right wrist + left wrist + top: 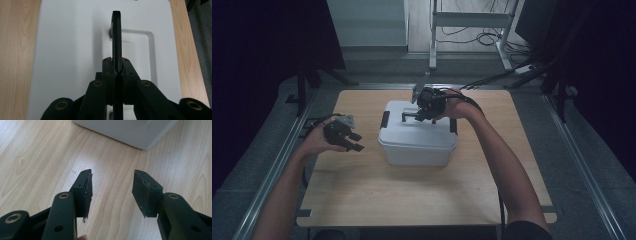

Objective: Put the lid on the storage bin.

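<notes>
A white plastic box (417, 142) with a lid (70, 50) stands in the middle of the wooden table (362, 190). Black latches sit on its left and right sides. My right gripper (424, 112) reaches over the lid from the far side and is shut on the lid's black handle (116, 32), which stands raised and edge-on between the jaws of my right gripper (116, 61). My left gripper (356, 141) hovers just left of the box, open with nothing between its fingers. In the left gripper view my left gripper (112, 173) points at bare wood, with a lower corner of the box (130, 130) beyond.
The table's edges are close to the box on the far side, with more wood toward the person. Dark floor, a metal frame (467, 20) and cables lie beyond the table.
</notes>
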Action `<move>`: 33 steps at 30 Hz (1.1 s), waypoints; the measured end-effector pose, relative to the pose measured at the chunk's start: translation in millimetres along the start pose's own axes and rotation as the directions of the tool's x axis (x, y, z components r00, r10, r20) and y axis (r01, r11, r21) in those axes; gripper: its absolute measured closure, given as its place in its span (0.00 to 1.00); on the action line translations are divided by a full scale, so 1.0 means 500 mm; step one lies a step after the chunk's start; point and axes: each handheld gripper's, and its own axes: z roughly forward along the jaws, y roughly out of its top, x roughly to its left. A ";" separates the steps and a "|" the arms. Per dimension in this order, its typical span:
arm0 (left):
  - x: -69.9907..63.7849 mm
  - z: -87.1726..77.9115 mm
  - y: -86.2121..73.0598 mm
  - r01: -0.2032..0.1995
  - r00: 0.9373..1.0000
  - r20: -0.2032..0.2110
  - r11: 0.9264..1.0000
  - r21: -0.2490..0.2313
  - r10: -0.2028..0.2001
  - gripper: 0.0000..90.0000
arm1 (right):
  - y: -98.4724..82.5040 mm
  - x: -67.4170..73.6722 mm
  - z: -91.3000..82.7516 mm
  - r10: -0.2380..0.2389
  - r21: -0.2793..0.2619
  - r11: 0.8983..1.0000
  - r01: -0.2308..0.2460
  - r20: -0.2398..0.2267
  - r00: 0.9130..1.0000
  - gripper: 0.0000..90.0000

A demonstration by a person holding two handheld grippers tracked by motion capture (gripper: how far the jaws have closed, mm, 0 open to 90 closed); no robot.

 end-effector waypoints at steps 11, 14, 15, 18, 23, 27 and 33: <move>0.001 0.005 -0.002 0.004 1.000 0.003 1.000 0.005 -0.004 0.56 | -0.002 0.001 -0.001 -0.020 -0.009 1.000 0.020 0.007 1.000 0.92; 0.000 0.005 -0.003 0.005 1.000 0.003 1.000 0.004 -0.005 0.56 | -0.002 0.002 0.000 -0.023 -0.012 1.000 0.023 0.005 1.000 0.92; 0.000 0.005 -0.003 0.005 1.000 0.003 1.000 0.005 -0.005 0.56 | -0.002 0.002 0.000 -0.025 -0.013 1.000 0.025 0.003 1.000 0.92; 0.000 0.006 -0.003 0.005 1.000 0.002 1.000 0.005 -0.005 0.56 | -0.002 0.002 0.001 -0.026 -0.014 1.000 0.026 0.006 1.000 0.91; 0.000 0.008 -0.005 0.004 1.000 0.006 1.000 0.001 -0.004 0.56 | -0.002 0.000 -0.001 -0.021 -0.025 0.999 0.021 0.005 1.000 0.90; 0.000 0.010 -0.006 0.007 1.000 0.005 1.000 0.004 -0.007 0.56 | -0.004 -0.002 -0.002 -0.019 -0.021 1.000 0.019 0.011 1.000 0.89; 0.000 0.010 -0.007 0.006 1.000 0.007 1.000 0.008 -0.006 0.56 | -0.009 -0.001 -0.002 -0.009 -0.032 0.999 0.010 0.021 1.000 0.81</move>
